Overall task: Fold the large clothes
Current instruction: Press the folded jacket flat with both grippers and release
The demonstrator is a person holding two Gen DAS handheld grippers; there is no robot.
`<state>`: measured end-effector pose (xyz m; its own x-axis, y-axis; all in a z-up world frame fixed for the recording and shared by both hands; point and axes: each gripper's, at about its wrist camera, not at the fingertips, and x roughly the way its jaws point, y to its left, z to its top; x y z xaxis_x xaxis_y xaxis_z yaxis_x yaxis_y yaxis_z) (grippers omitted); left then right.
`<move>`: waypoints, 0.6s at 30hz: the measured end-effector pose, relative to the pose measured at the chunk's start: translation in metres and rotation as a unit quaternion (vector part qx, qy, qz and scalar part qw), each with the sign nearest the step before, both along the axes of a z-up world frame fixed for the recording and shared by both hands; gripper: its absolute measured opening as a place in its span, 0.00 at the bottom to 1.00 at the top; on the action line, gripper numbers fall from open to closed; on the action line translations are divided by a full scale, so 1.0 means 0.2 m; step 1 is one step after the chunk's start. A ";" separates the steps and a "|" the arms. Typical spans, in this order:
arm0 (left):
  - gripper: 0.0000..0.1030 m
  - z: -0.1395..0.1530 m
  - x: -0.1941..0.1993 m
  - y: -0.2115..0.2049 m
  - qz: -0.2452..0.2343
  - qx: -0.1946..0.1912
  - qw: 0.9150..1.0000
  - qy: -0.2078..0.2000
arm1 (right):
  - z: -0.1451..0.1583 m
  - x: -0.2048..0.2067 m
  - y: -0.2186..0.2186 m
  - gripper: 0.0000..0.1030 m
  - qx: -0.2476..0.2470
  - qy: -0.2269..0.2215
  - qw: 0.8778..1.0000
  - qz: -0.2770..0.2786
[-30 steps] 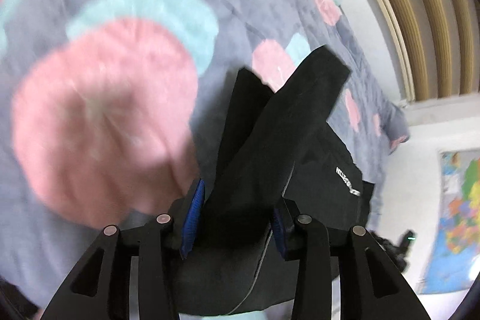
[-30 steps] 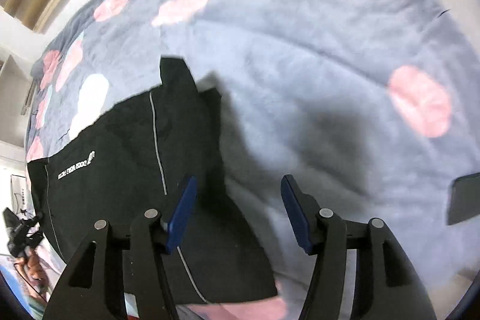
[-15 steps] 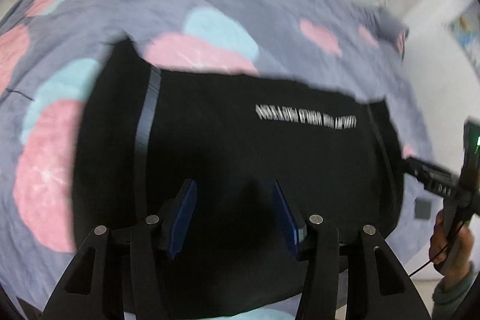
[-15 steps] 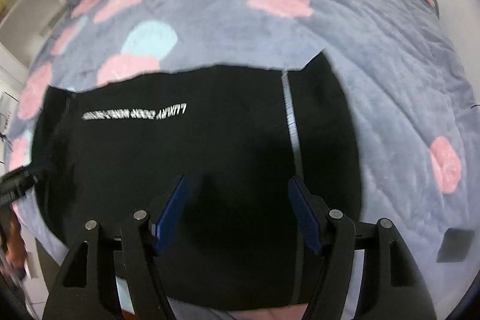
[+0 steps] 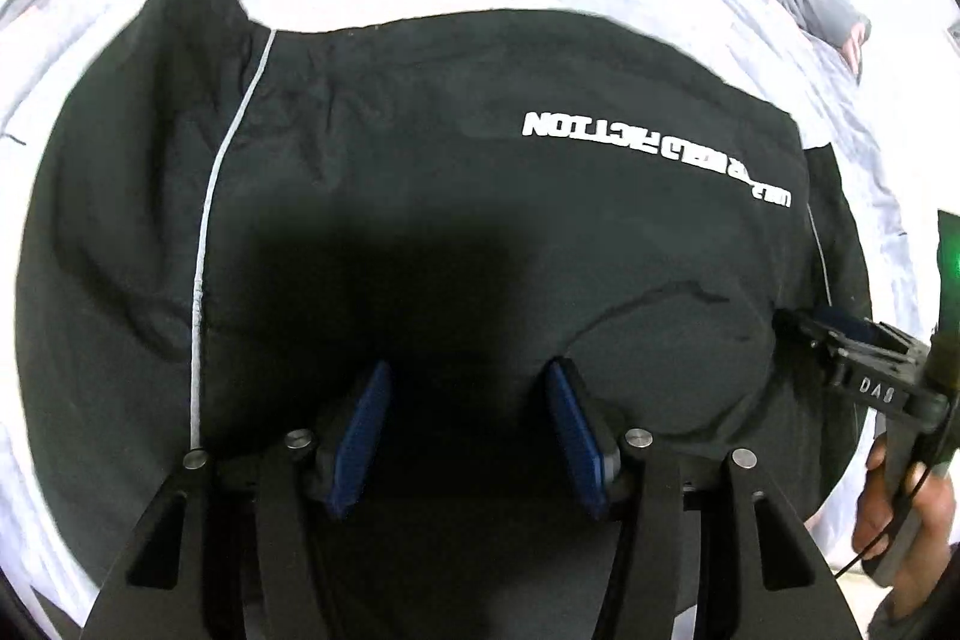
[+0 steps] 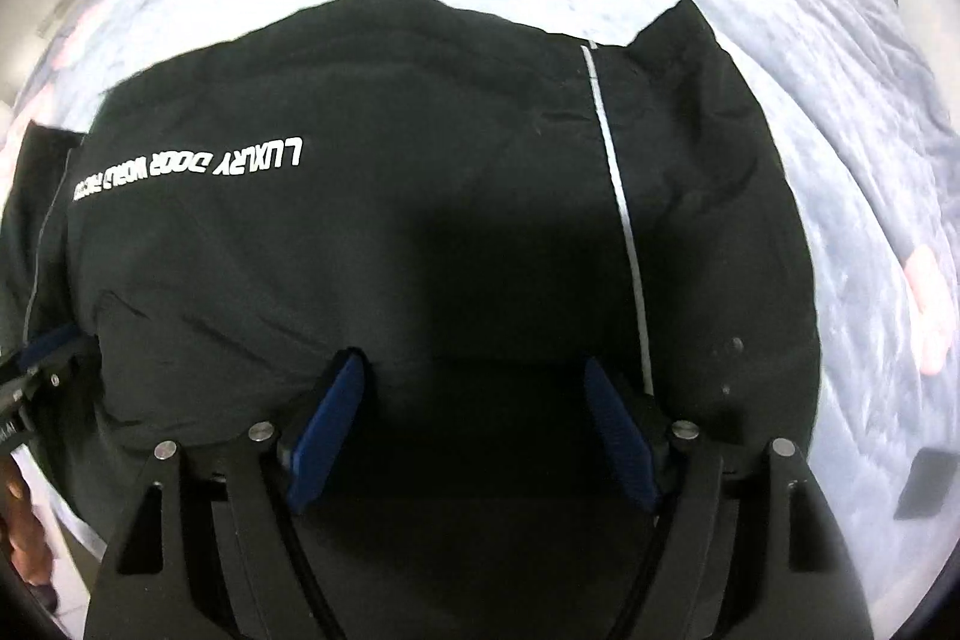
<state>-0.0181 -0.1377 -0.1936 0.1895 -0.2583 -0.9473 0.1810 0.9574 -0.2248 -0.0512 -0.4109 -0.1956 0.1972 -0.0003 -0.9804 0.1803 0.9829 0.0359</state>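
Left gripper (image 5: pixel 465 436): blue pads spread, nothing pinched; jaws have just been opening, only flat cloth beneath and between them. Right gripper (image 6: pixel 471 433): the same, jaws spread wider, also just opening, empty.

Both point steeply down over the near edge of the black fabric garment with white lettering and thin white piping (image 5: pixel 456 196), likely because they have let go and are lining up the next fold.

Ahead of both sets of tongs the garment lies flat on the grey bedspread with pink blotches (image 6: pixel 852 172). Its long axis runs side to side across both views; the lettering reads upside down, so its top probably faces the tongs, though glare in the left view leaves that unsure. A piped seam lies at each end.

To the right of the left tongs, the other gripper shows in a person's hand (image 5: pixel 900 514).
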 end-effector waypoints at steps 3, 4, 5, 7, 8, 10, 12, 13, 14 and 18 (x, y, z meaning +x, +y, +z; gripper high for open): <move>0.56 0.09 -0.05 0.00 -0.009 0.011 1.000 -0.012 | 0.07 -0.05 -0.01 0.75 0.008 0.002 1.000 -0.011; 0.56 0.12 -0.07 0.00 -0.010 0.009 1.000 -0.018 | 0.11 -0.07 -0.01 0.75 0.010 0.000 1.000 -0.014; 0.56 0.18 -0.10 0.00 -0.011 0.004 1.000 -0.027 | 0.15 -0.09 -0.01 0.75 0.012 -0.004 1.000 -0.015; 0.56 0.29 -0.13 0.00 -0.011 -0.001 0.999 -0.047 | 0.24 -0.13 -0.01 0.75 0.016 -0.017 1.000 -0.016; 0.56 0.35 -0.15 0.00 -0.010 -0.004 0.998 -0.060 | 0.29 -0.15 0.00 0.75 0.018 -0.026 0.999 -0.016; 0.56 0.47 -0.17 0.00 -0.005 -0.004 0.997 -0.083 | 0.40 -0.18 0.01 0.75 0.016 -0.044 0.999 -0.014; 0.56 0.60 -0.19 -0.03 0.002 0.008 0.994 -0.106 | 0.51 -0.20 0.02 0.75 0.011 -0.058 0.998 -0.011; 0.56 0.65 -0.21 -0.05 0.005 0.011 0.993 -0.114 | 0.56 -0.21 0.03 0.75 0.007 -0.065 0.998 -0.010; 0.56 0.71 -0.22 -0.06 0.009 0.012 0.992 -0.122 | 0.64 -0.23 0.05 0.75 0.001 -0.077 0.997 -0.008; 0.56 0.92 -0.29 -0.06 0.021 0.019 0.987 -0.159 | 0.86 -0.25 0.09 0.76 -0.022 -0.116 0.993 0.000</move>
<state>-0.0762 -0.1494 -0.0096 0.4878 -0.2093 -0.8475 0.1972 0.9721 -0.1266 -0.1018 -0.3932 -0.0236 0.4185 -0.0427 -0.9072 0.1718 0.9846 0.0329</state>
